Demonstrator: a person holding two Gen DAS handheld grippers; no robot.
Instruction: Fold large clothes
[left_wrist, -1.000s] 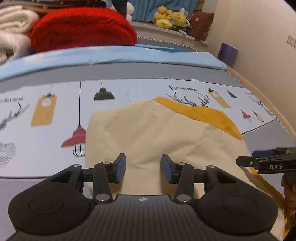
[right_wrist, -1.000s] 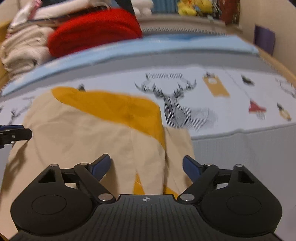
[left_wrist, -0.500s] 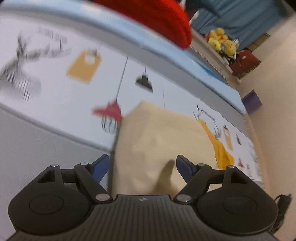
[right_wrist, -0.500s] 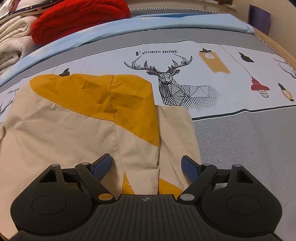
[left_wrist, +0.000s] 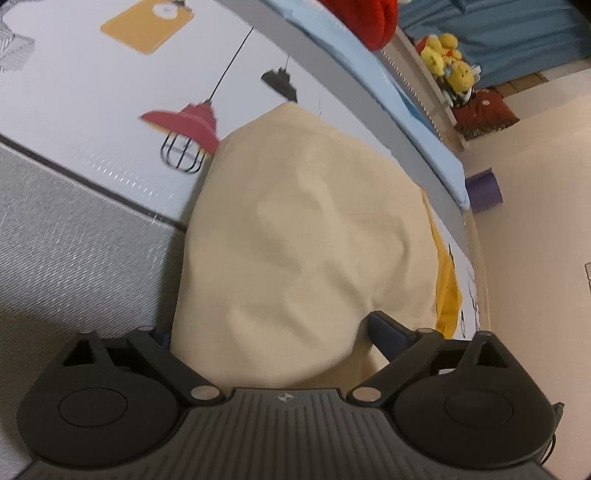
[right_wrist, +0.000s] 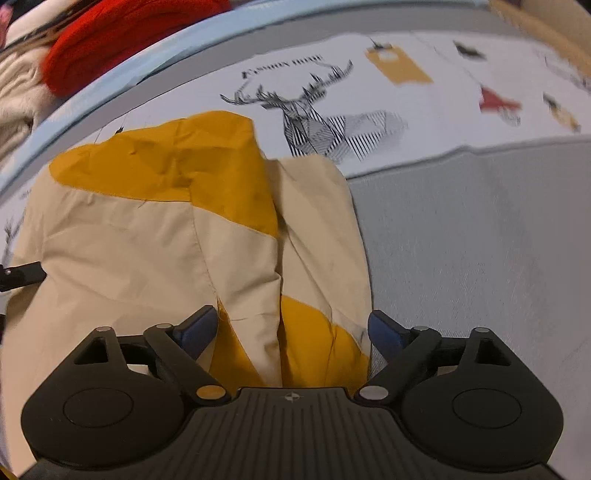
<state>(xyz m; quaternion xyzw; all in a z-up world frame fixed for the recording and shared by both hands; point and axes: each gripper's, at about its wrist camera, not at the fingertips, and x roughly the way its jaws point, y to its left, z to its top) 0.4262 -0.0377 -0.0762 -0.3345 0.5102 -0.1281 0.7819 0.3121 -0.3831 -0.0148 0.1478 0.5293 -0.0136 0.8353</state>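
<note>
While both tongs sit low at the near edge of the bed, the garment (right_wrist: 155, 251) lies straight ahead of each, spread on the printed bedsheet (right_wrist: 424, 96). Cream cloth with mustard panels, already partly folded; long axis runs near to far, away from both cameras.

Left gripper (left_wrist: 269, 332): jaws apart, straddling the garment's near-left edge. Cloth bulges up between the fingers and hides most of the left one. Whether the pads touch fabric cannot be told. View is tilted and blurred.

Right gripper (right_wrist: 291, 328): jaws apart, straddling the near-right end, where a folded flap and a mustard patch (right_wrist: 317, 343) lie between the fingers. No clamp on cloth yet.

Judgement: the 2 grippers hold opposite near corners, so neither is clearly nearer; the coming move likely turns on closing at this near edge and carrying it toward the far mustard yoke (right_wrist: 166, 162).

Counts:
- 1 garment in work
- 2 grippers, the left one's tip (right_wrist: 22, 275) just visible at the left of the right view
- 1 red knit pile (right_wrist: 122, 33) far left
- 1 cluster of yellow plush toys (left_wrist: 448, 59) on a far ledge, number unclear
- 1 deer print (right_wrist: 314, 110)
</note>
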